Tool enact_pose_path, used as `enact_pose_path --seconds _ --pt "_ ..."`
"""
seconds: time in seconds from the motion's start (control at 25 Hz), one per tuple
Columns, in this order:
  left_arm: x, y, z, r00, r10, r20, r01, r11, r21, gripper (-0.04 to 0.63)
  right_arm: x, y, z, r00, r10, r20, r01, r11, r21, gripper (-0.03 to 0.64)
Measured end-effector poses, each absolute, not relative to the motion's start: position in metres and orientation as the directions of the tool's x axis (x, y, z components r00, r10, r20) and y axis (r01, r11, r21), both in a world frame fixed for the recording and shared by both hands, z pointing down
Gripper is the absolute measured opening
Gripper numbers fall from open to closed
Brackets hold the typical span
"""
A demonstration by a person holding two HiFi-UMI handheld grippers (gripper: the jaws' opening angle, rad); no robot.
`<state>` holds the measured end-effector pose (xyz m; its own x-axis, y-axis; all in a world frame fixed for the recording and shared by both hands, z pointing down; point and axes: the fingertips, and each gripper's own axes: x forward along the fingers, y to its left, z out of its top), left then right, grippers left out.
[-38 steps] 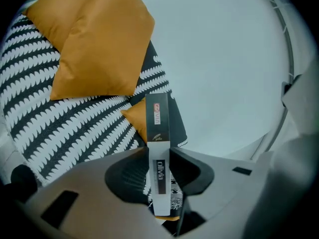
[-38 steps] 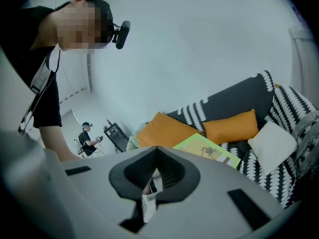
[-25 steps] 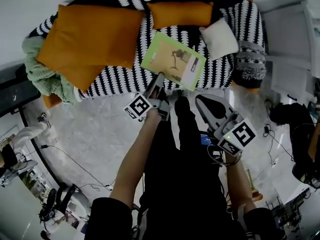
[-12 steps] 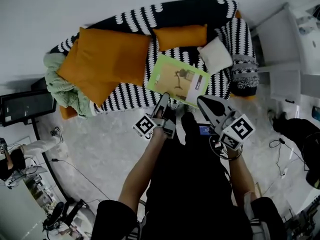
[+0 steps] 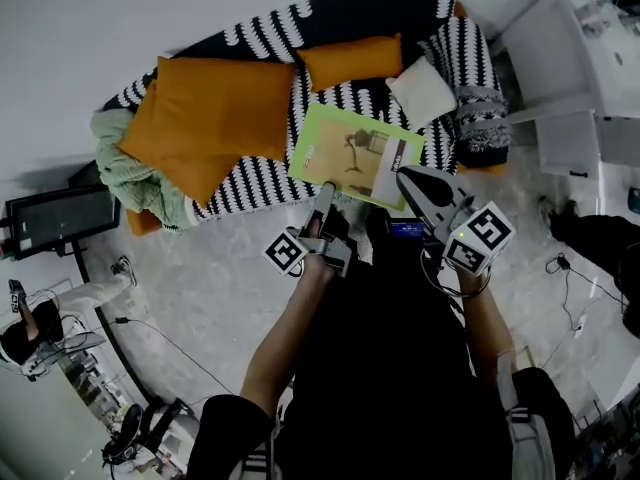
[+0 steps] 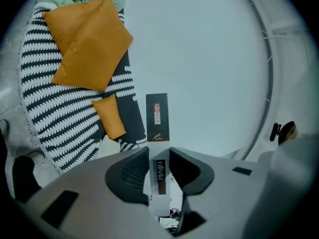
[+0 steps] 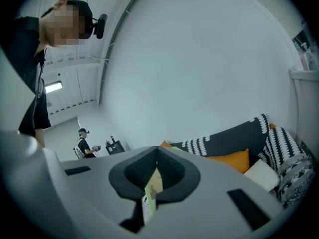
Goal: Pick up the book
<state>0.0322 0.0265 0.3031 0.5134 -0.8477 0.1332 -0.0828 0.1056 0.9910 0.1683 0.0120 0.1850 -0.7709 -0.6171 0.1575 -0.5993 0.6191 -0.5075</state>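
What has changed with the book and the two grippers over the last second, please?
The right gripper moved up and left to the book and is now closed on its right edge; earlier it hung clear. Unchanged: the left gripper stays clamped on the book's lower edge, and the orange cushions lie as before on the sofa.

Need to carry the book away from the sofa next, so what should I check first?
1. Left gripper grip: ok, its jaws clamp the book at the spine.
2. Right gripper grip: ok, its jaws are closed on the book's thin edge.
3. Book clear of the striped sofa: ok, the left gripper view shows it up against the wall.
4. Nothing lying on the book: ok, its cover is bare.
5. Large orange cushion away from the book: ok.
6. Floor behind the person free: cannot tell.
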Motion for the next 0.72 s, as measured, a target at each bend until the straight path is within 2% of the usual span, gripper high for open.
enact_pose_path --seconds 0.28,0.72 --pt "0.005 0.044 0.282 0.502 -0.860 0.087 -0.056 0.068 0.996 0.135 0.160 0.027 0.172 -0.753 -0.644 0.133 -0.610 0.608 -0.508 0.017" --pt "-0.063 0.116 0.265 0.484 -0.874 0.035 0.004 0.042 0.999 0.135 0.085 0.096 0.155 -0.763 -0.631 0.138 -0.605 0.623 -0.497 0.017"
